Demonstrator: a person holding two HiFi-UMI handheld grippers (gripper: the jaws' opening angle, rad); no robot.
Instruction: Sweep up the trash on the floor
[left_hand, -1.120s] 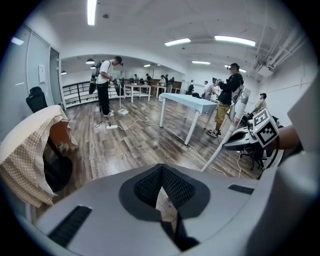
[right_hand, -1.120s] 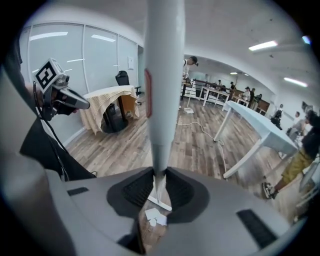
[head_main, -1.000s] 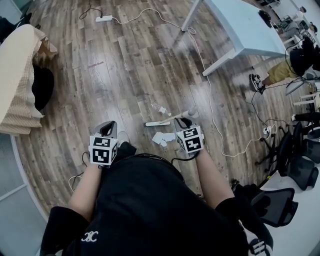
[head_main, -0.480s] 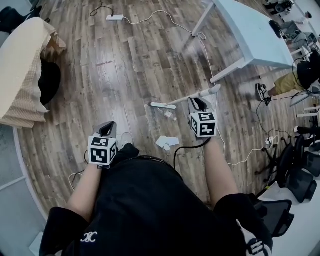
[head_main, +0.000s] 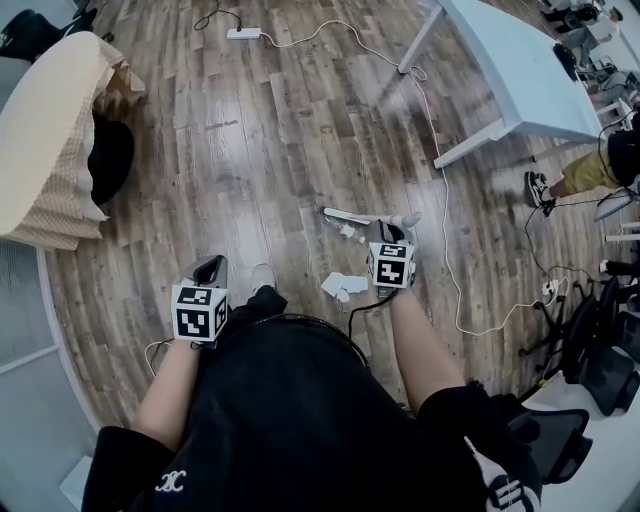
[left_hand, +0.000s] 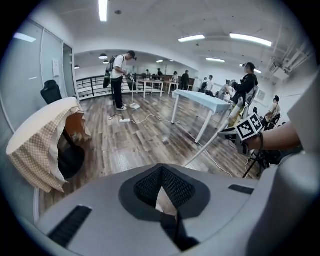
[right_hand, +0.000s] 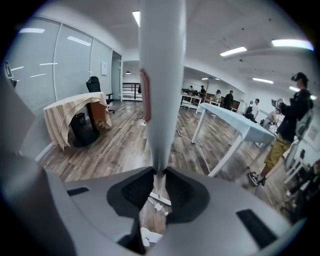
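My right gripper is shut on the white broom handle, which rises straight past its camera. The broom's flat head rests on the wood floor just beyond small white scraps. Closer to my feet lies crumpled white paper. Between the right jaws I see the broom head with the scraps under it. My left gripper hangs at my left side, jaws closed with nothing in them. From the left gripper view, the right gripper's marker cube and the slanting handle show.
A white cable runs along the floor right of the broom to a power strip. A light blue table stands at the back right. A cloth-covered desk is on the left. Office chairs and people crowd the right side.
The broom head moved away from the crumpled paper to the far side of the small scraps. My right gripper went forward, then drew back a little. The left gripper stayed at my side.
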